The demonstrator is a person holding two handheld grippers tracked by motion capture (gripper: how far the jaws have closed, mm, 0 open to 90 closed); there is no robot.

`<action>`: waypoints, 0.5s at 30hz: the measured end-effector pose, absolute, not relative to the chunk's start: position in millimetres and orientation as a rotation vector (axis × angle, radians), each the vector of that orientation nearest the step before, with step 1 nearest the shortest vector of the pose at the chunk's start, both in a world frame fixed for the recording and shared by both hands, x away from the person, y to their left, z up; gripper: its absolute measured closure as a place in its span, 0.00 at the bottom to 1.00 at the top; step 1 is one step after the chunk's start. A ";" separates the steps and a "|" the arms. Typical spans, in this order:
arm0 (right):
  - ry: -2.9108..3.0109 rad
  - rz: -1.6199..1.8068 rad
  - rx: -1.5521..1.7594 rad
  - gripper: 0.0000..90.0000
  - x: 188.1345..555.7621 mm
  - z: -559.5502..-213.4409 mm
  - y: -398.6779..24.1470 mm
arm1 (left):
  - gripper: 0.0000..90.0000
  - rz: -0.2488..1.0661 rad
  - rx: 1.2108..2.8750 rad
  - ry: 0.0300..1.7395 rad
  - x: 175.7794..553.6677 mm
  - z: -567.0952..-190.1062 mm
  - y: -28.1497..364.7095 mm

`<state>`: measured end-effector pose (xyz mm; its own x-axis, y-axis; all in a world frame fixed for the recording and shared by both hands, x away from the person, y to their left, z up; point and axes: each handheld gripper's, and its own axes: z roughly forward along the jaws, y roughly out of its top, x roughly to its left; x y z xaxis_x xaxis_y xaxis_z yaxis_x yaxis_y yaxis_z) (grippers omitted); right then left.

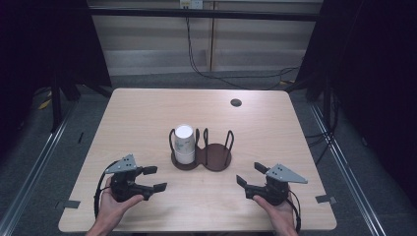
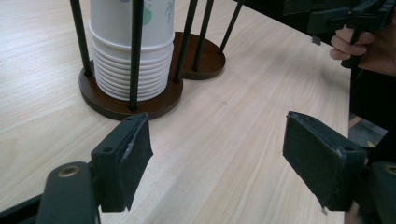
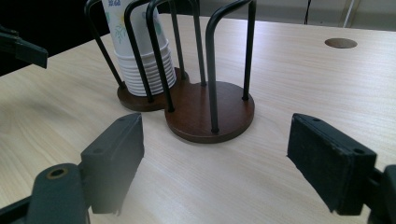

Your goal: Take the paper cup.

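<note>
A light wooden table [image 1: 147, 123] is carrying a dark brown cup holder [image 1: 202, 156] near its middle, resting directly on the tabletop. The holder's left bay is holding a stack of white paper cups [image 1: 184, 143], upside down. A round cable hole [image 1: 236, 102] is sitting toward the far right edge.

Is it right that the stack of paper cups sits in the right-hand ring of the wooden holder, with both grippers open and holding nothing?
Not quite. In the high view the stack of paper cups sits in the left-hand ring of the wooden holder; the right-hand ring has no cups in it. The rest holds: the left gripper and right gripper are open, holding nothing.
</note>
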<state>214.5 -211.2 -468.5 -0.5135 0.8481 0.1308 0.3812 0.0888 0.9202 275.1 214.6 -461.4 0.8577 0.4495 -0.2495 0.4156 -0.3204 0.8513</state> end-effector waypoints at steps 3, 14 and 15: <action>1.942 1.433 1.212 0.20 215.3 -468.6 -212.6 | 0.27 0.042 1.949 0.640 275.3 -459.8 214.1; 1.955 1.478 1.250 0.21 214.7 -471.3 -212.9 | 0.29 0.068 1.933 0.634 278.8 -446.4 211.5; 1.955 1.478 1.250 0.21 214.7 -471.3 -212.9 | 0.29 0.063 1.926 0.637 280.2 -445.3 210.9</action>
